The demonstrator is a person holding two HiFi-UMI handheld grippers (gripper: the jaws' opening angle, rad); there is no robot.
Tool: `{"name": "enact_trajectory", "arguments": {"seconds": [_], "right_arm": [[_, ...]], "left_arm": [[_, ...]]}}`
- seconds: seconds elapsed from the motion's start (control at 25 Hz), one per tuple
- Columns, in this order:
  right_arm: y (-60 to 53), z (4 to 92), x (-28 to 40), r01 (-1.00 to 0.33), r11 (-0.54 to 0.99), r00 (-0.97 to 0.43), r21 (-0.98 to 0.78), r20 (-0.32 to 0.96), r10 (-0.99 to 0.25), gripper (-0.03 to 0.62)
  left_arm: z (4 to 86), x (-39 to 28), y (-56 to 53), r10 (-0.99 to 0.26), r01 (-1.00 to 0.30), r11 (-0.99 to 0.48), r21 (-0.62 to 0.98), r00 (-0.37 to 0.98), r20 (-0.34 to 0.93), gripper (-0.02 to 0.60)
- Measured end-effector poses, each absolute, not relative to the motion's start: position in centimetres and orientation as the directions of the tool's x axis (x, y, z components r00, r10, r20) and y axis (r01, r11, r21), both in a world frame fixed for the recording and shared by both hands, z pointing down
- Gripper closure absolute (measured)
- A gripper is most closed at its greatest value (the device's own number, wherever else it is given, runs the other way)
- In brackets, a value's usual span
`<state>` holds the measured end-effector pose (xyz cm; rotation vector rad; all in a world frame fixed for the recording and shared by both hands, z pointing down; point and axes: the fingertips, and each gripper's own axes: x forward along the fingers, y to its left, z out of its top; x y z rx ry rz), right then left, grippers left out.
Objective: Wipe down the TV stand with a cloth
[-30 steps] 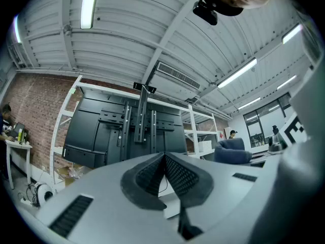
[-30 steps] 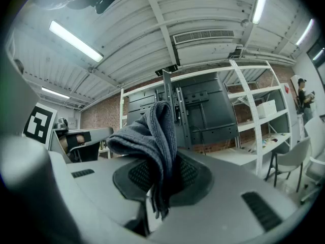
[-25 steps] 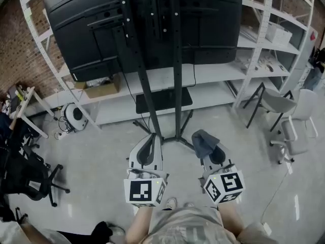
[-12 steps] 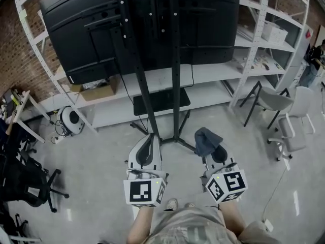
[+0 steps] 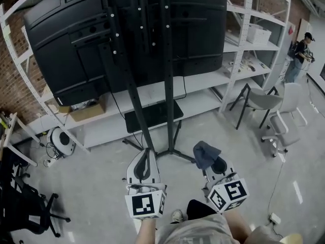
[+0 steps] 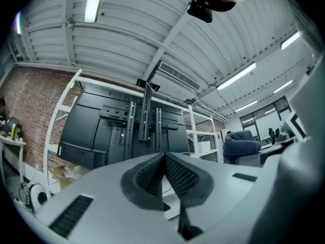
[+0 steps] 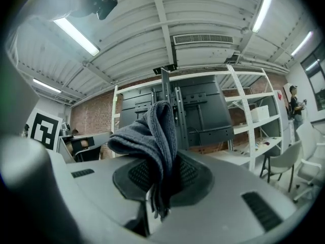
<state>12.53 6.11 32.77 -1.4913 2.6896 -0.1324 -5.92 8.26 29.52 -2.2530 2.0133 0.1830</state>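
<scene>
The stand [image 5: 170, 111] has been brought nearer since the earlier frame. The cloth [image 5: 204, 153] is gripped in the jaws of the right gripper [image 5: 209, 162], just short of the stand. The left gripper [image 5: 146, 156] is held with jaws closed on nothing. Wiping is judged not yet begun

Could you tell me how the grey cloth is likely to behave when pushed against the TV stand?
The cloth looks floppy: it droops sideways above the right gripper. It is probably light, since its fold stands up unsupported. Pushed on the TV stand, it would likely bunch up.
</scene>
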Motion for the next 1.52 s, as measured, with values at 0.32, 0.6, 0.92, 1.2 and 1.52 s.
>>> {"name": "enact_trajectory", "arguments": {"seconds": [0.32, 0.6, 0.92, 1.2, 1.52], "right_arm": [[0.0, 32.0, 12.3, -0.848, 0.522, -0.52, -0.09, -0.049, -0.853, 0.536], [-9.7, 30.2, 12.1, -0.82, 0.563, -0.549, -0.105, -0.132, -0.825, 0.536], [-18.3, 30.2, 11.6, -0.777, 0.617, -0.602, -0.128, -0.14, -0.786, 0.536], [-20.9, 30.3, 9.9, -0.772, 0.611, -0.595, -0.176, -0.14, -0.792, 0.536], [-22.7, 26.8, 8.4, -0.805, 0.592, -0.576, -0.029, -0.203, -0.792, 0.536]], "left_arm": [[30.6, -6.6, 2.9, -0.984, -0.993, -0.116, -0.007, 0.116, -0.135, 0.568], [29.2, -5.8, -5.8, -0.984, -0.994, -0.095, -0.053, 0.102, -0.148, 0.568], [26.4, -4.4, -13.7, -0.982, -0.993, -0.077, -0.091, 0.092, -0.167, 0.568], [25.9, -6.4, -16.6, -0.982, -0.993, -0.074, -0.087, 0.088, -0.167, 0.568], [26.5, -8.3, -17.6, -0.984, -0.993, -0.085, -0.081, 0.096, -0.15, 0.568]]}}
